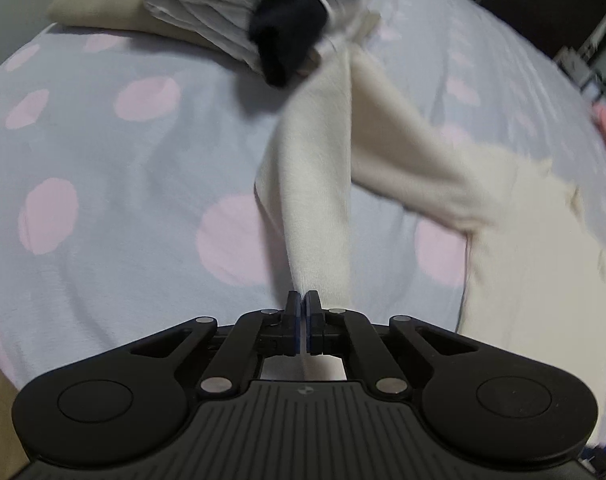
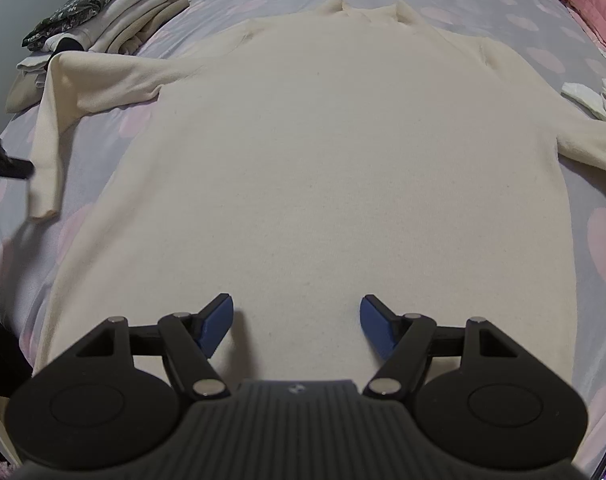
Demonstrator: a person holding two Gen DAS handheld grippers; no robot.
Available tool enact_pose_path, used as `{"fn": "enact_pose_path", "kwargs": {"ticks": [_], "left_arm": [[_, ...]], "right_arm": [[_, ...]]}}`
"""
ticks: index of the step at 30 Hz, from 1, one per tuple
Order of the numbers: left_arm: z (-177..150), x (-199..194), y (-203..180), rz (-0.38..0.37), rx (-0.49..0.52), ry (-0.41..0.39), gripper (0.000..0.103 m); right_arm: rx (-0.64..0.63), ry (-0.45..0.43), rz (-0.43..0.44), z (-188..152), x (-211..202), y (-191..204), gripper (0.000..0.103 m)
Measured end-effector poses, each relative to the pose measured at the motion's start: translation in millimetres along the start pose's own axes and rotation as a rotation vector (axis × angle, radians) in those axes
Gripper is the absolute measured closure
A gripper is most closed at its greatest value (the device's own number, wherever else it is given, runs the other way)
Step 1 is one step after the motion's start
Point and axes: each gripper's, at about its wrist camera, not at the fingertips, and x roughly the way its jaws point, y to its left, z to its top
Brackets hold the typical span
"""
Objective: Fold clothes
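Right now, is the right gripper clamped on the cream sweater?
No, the right gripper hovers open over the cream sweater, its blue pads wide apart.

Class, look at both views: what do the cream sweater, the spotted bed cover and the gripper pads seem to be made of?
Cream sweater: probably a fine knit, matte with slight fuzz, draping softly where the left gripper pinches its sleeve.
Bed cover: likely plush fleece, with a soft, napped look.
Right gripper pads: smooth blue material, possibly rubber or plastic.
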Motion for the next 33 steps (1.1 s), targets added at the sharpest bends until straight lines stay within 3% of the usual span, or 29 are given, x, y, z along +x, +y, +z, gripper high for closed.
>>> {"fn": "enact_pose_path", "kwargs": {"ticks": [7,11,19,22,27,31,33], "left_arm": [[24,-38,17,-0.051,-0.090,-0.097,0.103],[53,-68,31,-0.015,-0.091,-0.164,0.103],[94,-108,86,-0.043,-0.233,-0.166,0.103],[100,-101,106,-0.028,-0.279,-0.103,0.103],[101,-60,136,0.067,-0.340,-0.035,0.103],[98,-36,151,0.135,-0.339,-0.060,0.103],[96,-34,154,0.116,-0.348,-0.058,0.103]], "right_arm": [[0.000,0.004,-0.002,-2,-2,0,0.030],[0.005,0.005,0.000,-2,-2,0,0.029],[0.015,0.007,0.001,1,0,0,0.029],[0.017,0.007,0.001,1,1,1,0.029],[0.006,0.006,-0.006,3,2,4,0.029],[0.004,0.002,-0.016,3,1,1,0.028],[0.010,0.002,-0.017,4,2,1,0.028]]}}
